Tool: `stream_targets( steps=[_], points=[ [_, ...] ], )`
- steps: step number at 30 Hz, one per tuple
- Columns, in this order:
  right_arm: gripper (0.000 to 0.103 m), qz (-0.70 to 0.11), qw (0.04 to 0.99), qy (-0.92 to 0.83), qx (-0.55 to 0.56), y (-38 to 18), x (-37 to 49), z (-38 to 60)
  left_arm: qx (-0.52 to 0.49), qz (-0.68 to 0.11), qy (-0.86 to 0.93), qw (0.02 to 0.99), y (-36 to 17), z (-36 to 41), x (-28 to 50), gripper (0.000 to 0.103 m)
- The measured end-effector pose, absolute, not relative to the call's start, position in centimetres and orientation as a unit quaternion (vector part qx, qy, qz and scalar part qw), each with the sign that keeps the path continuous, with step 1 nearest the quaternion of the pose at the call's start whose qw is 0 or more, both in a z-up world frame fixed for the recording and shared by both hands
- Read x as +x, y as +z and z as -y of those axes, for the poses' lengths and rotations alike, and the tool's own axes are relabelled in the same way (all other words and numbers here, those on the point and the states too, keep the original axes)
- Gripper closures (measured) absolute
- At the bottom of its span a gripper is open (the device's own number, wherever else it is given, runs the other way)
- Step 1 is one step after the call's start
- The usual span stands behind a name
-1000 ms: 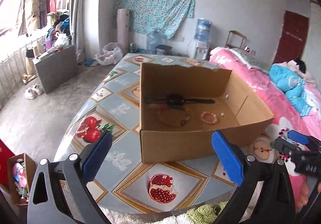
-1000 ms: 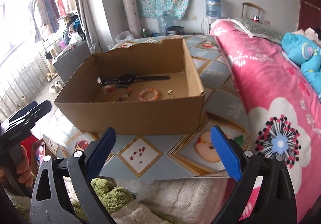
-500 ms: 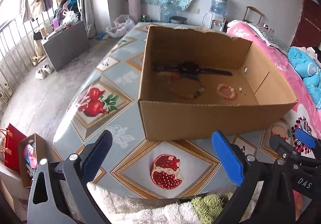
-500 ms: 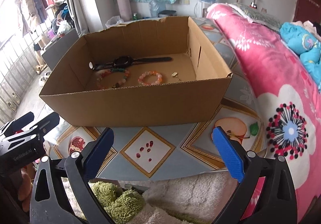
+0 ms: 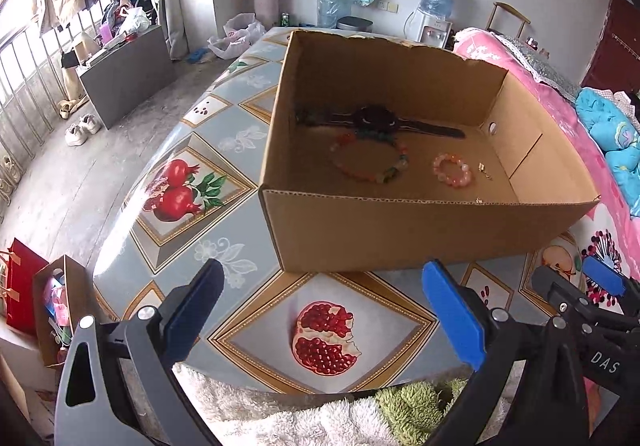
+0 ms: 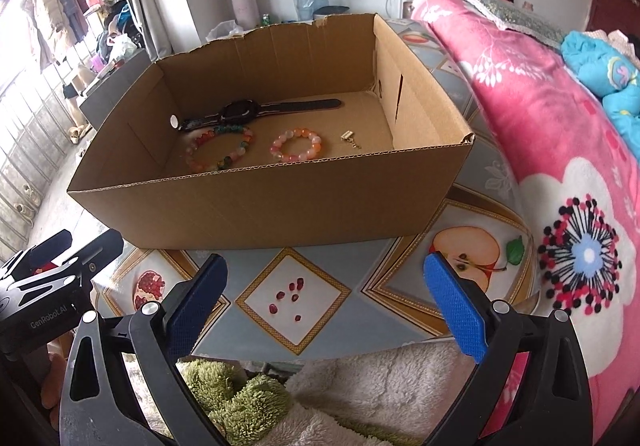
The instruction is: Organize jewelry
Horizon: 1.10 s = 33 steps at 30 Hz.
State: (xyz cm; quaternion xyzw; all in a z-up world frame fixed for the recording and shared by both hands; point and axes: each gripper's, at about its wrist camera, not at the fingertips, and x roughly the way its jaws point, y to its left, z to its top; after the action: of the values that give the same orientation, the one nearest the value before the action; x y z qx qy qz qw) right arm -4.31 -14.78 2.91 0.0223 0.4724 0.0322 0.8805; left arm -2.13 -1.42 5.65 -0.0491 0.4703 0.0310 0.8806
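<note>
An open cardboard box (image 5: pixel 400 230) (image 6: pixel 256 206) stands on a table covered with a fruit-print cloth (image 5: pixel 224 258) (image 6: pixel 296 294). Inside lie a black watch (image 5: pixel 376 120) (image 6: pixel 240 112), a multicoloured bead bracelet (image 5: pixel 372 162) (image 6: pixel 220 150), a pink bead bracelet (image 5: pixel 453 170) (image 6: pixel 297 145) and a small gold clasp (image 5: pixel 484 170) (image 6: pixel 349 137). My left gripper (image 5: pixel 324 306) and right gripper (image 6: pixel 324 286) hover open in front of the box, above the table's near edge, nothing between their blue pads.
A pink flowered quilt (image 6: pixel 560 166) covers the bed on the right. Fluffy white and green fabric (image 6: pixel 320 398) lies below the grippers. A grey cabinet (image 5: pixel 124 74), shoes and bags sit on the floor to the left.
Both grippers have risen and tipped down toward the box, so its contents show more fully. Both stay open; the jewelry has not moved.
</note>
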Motion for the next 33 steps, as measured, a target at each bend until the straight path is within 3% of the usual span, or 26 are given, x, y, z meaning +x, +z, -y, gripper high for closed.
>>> stream_targets(
  steps=[33],
  points=[
    [0.008, -0.474, 0.88, 0.028, 0.019, 2.82, -4.15, 14.79, -0.056, -0.48, 0.025, 0.875, 5.32, 1.56, -1.98, 0.006]
  ],
)
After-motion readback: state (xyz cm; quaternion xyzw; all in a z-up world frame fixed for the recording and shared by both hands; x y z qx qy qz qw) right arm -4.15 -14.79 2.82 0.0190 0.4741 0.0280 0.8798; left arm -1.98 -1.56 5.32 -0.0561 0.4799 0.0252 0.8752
